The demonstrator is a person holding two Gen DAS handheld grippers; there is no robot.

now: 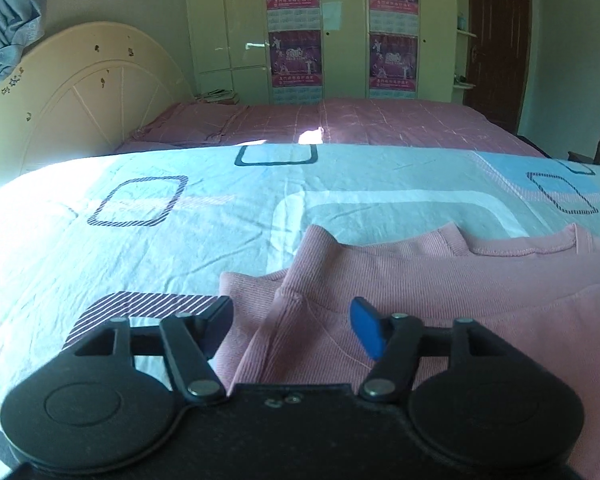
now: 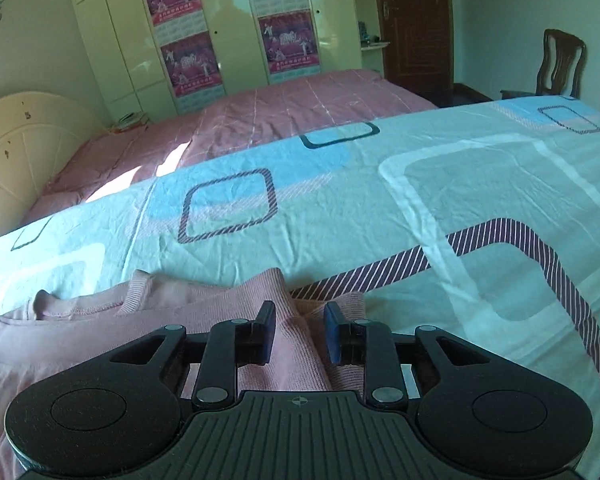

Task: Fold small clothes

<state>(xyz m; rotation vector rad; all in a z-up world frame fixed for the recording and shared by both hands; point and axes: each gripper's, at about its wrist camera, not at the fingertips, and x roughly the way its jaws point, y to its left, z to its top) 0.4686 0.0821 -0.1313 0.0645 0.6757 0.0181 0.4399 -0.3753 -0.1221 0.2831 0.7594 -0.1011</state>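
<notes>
pink top (image 1: 440, 292) lies flat on the patterned sheet (image 1: 180, 232), left side folded in, cuff poking up. left gripper (image 1: 292, 326) hangs over that fold, jaws wide apart, gripping nothing. right gripper (image 2: 298, 332) has its jaws a little apart, a ridge of pink cloth between them, pads not pressing. lots of bare sheet beyond the collar.

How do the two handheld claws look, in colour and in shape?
Both are black plastic. The left claw has two round discs at its base, bars joined by silver rivets, one black finger and one blue finger. The right claw looks the same, with a ribbed centre plate bearing a small cross mark. No sleeves or cables show.
</notes>
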